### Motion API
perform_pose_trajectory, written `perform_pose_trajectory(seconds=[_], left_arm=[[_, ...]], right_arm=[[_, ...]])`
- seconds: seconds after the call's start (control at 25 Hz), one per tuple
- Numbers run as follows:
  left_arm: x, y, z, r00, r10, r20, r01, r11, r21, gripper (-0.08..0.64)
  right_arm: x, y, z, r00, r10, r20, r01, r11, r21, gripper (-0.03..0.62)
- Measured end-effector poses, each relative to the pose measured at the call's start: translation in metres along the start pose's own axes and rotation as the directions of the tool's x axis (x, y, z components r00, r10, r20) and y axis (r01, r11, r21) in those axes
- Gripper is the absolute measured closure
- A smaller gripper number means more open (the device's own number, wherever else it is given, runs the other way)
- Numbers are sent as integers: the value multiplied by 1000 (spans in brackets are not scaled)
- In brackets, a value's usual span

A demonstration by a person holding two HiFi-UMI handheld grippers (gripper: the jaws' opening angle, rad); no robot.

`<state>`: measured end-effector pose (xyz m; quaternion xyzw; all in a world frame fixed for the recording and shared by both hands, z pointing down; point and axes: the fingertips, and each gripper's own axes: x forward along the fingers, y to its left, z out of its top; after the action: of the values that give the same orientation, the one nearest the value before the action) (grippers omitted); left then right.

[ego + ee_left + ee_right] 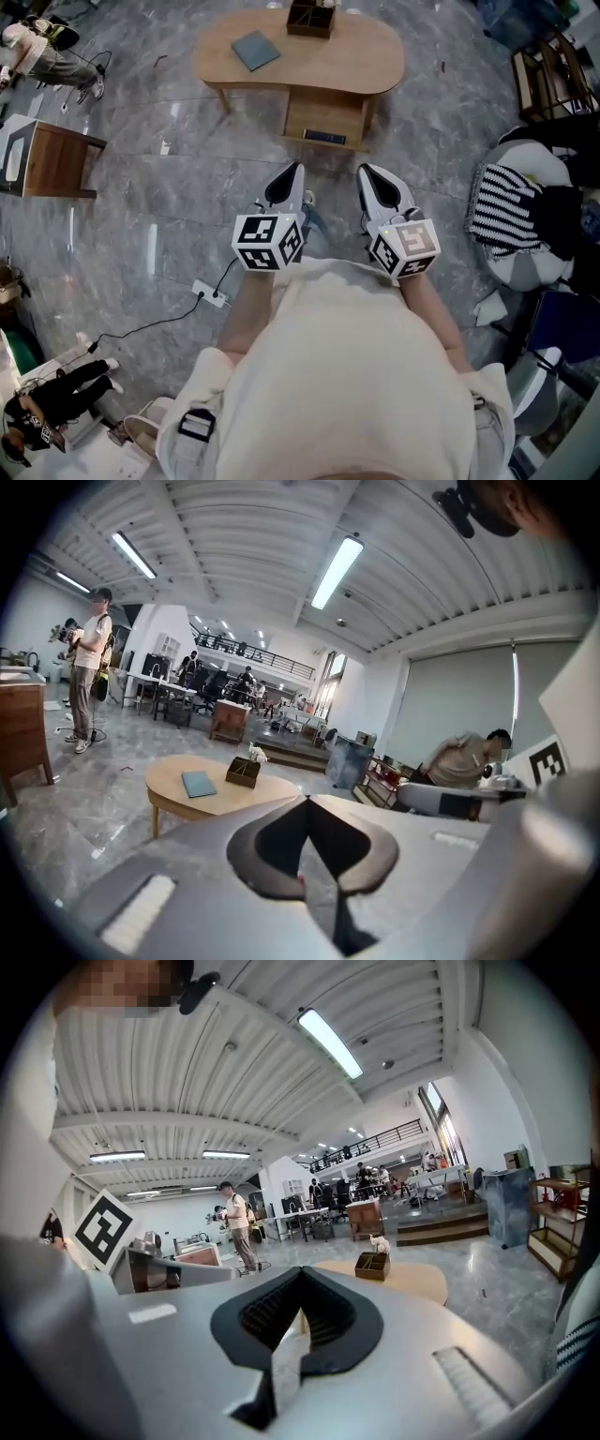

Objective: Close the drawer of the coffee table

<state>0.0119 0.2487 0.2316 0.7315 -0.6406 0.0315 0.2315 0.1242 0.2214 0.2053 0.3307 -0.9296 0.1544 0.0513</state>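
The oval wooden coffee table [366,66] stands ahead of me on the grey floor. Its drawer [323,114] is pulled out toward me, with a dark strip along its near front. A blue book [255,50] and a dark box [311,17] rest on top. My left gripper [296,169] and right gripper [364,171] are held side by side, short of the drawer, both shut and empty. In the left gripper view the shut left gripper [307,801] points past the table [178,799]. The right gripper [300,1271] likewise shows shut jaws, with the table [422,1283] beyond.
A wooden side table [52,159] stands at the left. A power strip [211,296] with its cable lies on the floor near my left side. A striped cloth on a seat [506,217] and a rack [548,80] are at the right. A person [89,667] stands far off.
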Motion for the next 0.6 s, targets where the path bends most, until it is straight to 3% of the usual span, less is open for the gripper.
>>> perform_pose_trajectory(seconds=[0.44,0.6], left_arm=[[73,70,42,997,-62,-46,62,998,6,561],[104,94,48,994,-83,-77,84,996,13,561]], right_arm=[[94,-30,36,996,-86,-3,86,996,-13,594],[126,-48,29,992,-121,-25,122,993,9,594]])
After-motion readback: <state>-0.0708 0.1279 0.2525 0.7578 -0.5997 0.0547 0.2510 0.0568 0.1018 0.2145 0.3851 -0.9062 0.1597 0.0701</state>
